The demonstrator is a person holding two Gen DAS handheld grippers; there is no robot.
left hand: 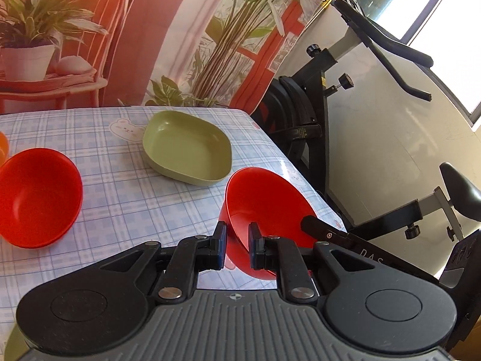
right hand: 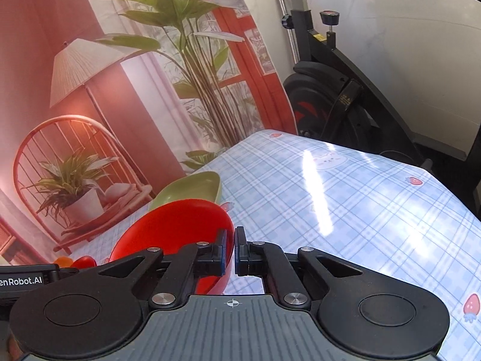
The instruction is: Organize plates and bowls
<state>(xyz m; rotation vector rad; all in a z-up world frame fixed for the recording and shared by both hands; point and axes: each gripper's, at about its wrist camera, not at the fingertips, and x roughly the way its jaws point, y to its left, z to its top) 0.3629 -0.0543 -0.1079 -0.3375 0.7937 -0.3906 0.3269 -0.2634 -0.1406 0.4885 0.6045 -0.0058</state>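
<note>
In the left wrist view the left gripper (left hand: 237, 248) is clamped on the near rim of a red bowl (left hand: 264, 207), tilted and empty, lifted off the checked tablecloth (left hand: 120, 186); its lower wall is hidden behind the fingers, an empty green dish (left hand: 186, 150) lies ahead and left of the jaws, a second empty red bowl (left hand: 39, 195) sits far left, and the table edge runs close on the right beside an exercise bike (left hand: 324, 105). In the right wrist view the right gripper (right hand: 234, 251) has its jaws pinched on the rim of the same red bowl (right hand: 174, 228), whose base is cut off behind the left finger, with the green dish (right hand: 192, 189) partly hidden just beyond it and bare cloth (right hand: 345, 210) open to the right of the jaws up to the far edge.
</note>
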